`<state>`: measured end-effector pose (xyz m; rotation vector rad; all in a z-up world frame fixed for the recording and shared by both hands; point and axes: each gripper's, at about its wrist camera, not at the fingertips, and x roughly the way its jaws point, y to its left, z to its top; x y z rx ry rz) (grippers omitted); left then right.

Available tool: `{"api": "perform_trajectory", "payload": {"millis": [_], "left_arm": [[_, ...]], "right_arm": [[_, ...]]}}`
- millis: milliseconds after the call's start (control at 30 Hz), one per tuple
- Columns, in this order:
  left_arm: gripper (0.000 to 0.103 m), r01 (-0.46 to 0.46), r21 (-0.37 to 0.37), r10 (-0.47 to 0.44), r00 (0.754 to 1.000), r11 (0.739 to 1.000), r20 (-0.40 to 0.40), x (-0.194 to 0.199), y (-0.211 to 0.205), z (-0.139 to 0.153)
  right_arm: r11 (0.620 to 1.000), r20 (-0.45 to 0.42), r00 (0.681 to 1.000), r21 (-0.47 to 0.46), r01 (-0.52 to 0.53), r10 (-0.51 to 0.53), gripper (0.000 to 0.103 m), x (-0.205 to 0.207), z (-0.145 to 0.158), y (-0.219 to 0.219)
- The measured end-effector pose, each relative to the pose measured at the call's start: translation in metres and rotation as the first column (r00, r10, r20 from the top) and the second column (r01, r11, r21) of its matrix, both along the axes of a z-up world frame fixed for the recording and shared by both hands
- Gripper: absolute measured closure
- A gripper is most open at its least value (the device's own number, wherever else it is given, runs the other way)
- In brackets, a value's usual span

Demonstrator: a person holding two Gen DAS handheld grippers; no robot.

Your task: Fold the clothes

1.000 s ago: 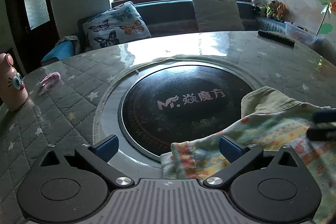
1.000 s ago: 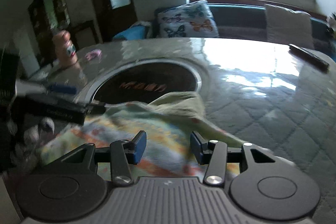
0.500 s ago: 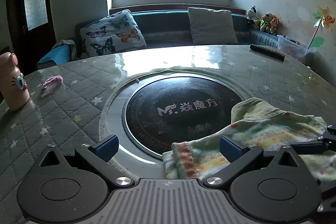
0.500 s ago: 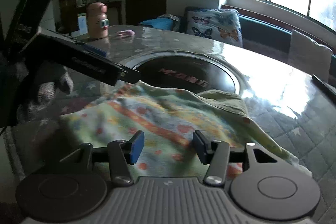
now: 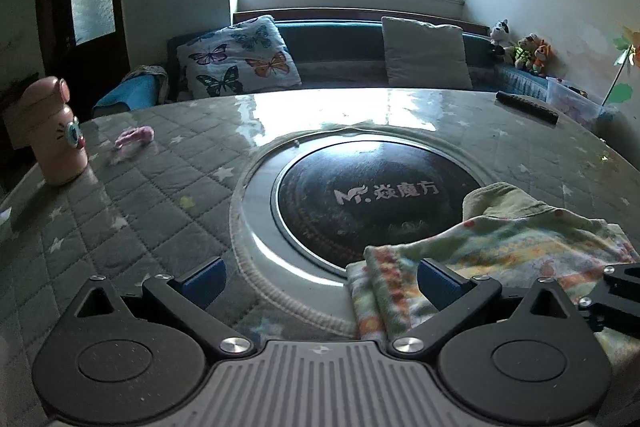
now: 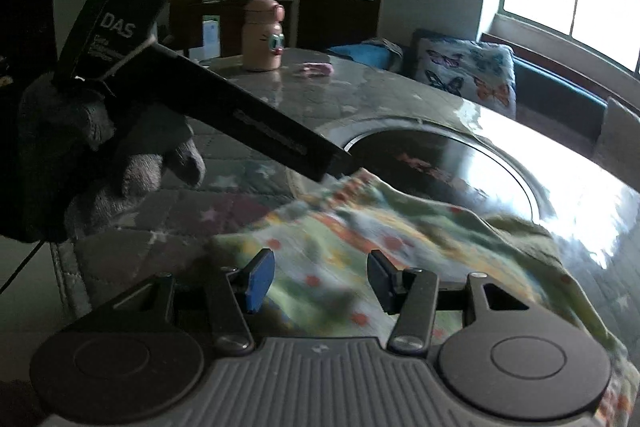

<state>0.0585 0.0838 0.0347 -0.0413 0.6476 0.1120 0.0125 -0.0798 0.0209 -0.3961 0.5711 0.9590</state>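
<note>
**Both grippers released over the patterned garment beside the hob**

The landmark here is the round black hob (image 5: 376,203) set into the quilted counter (image 5: 132,195). The patterned garment (image 5: 516,243) lies on the counter at the hob's near right edge, one yellow-green hem lapping onto the dark glass. Its rolled end sits just in front of the hob's steel ring, and its far right side runs out of the left wrist view, so the full outline cannot be made out.

The left gripper (image 5: 320,279) stands wide and released, nothing between its blue pads; its right finger (image 5: 440,283) lies over the garment's rolled end, though whether it touches the cloth cannot be told. In the right wrist view, the left gripper's black body (image 6: 240,119) slants down toward the hob's near rim, held by a grey-gloved hand (image 6: 100,155), and its tip is hidden against the garment's edge.

The right gripper (image 6: 320,283) is released too, its jaws having just been opening, partly spread above the garment (image 6: 384,235) with cloth lying below the gap and neither pad pressing on it. The fabric there is blurred, so folds are hard to read. Only a dark corner of the right gripper's frame (image 5: 616,291) shows in the left wrist view, right of the hob.

Left of the hob stands a pink bottle (image 5: 54,131), with a small pink object (image 5: 134,137) beyond it. A dark remote-like bar (image 5: 526,107) lies far right of the hob.
</note>
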Motion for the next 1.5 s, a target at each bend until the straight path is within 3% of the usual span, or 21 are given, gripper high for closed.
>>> {"api": "perform_trajectory", "payload": {"millis": [300, 500, 767, 967, 1233, 1500], "left_arm": [[0.000, 0.002, -0.023, -0.002, 1.000, 1.000, -0.016, -0.006, -0.003, -0.010], [0.000, 0.014, -0.025, -0.015, 0.999, 1.000, -0.030, -0.009, -0.012, -0.017], [0.000, 0.035, -0.006, -0.035, 0.999, 0.999, -0.040, -0.014, -0.023, -0.025], [0.000, 0.039, 0.021, -0.038, 0.998, 0.999, -0.055, -0.016, -0.026, -0.032], [0.000, 0.041, 0.020, -0.040, 0.997, 0.999, -0.060, -0.013, -0.025, -0.032], [0.000, 0.038, -0.002, -0.038, 0.997, 0.999, -0.071, -0.013, -0.021, -0.031]], "right_arm": [[0.999, -0.027, 0.999, 0.014, -0.032, 0.032, 0.050, -0.013, 0.001, 0.001], [0.990, -0.062, 0.991, 0.071, 0.123, -0.119, 0.050, -0.008, 0.010, -0.057], [0.927, -0.112, 0.927, 0.075, 0.368, -0.359, 0.050, 0.005, 0.003, -0.136], [0.883, -0.172, 0.878, 0.072, 0.463, -0.447, 0.051, 0.022, -0.007, -0.168], [0.882, -0.151, 0.888, 0.129, 0.454, -0.435, 0.050, 0.060, 0.005, -0.159], [0.852, -0.194, 0.850, 0.099, 0.514, -0.490, 0.051, 0.100, -0.013, -0.160]]}}
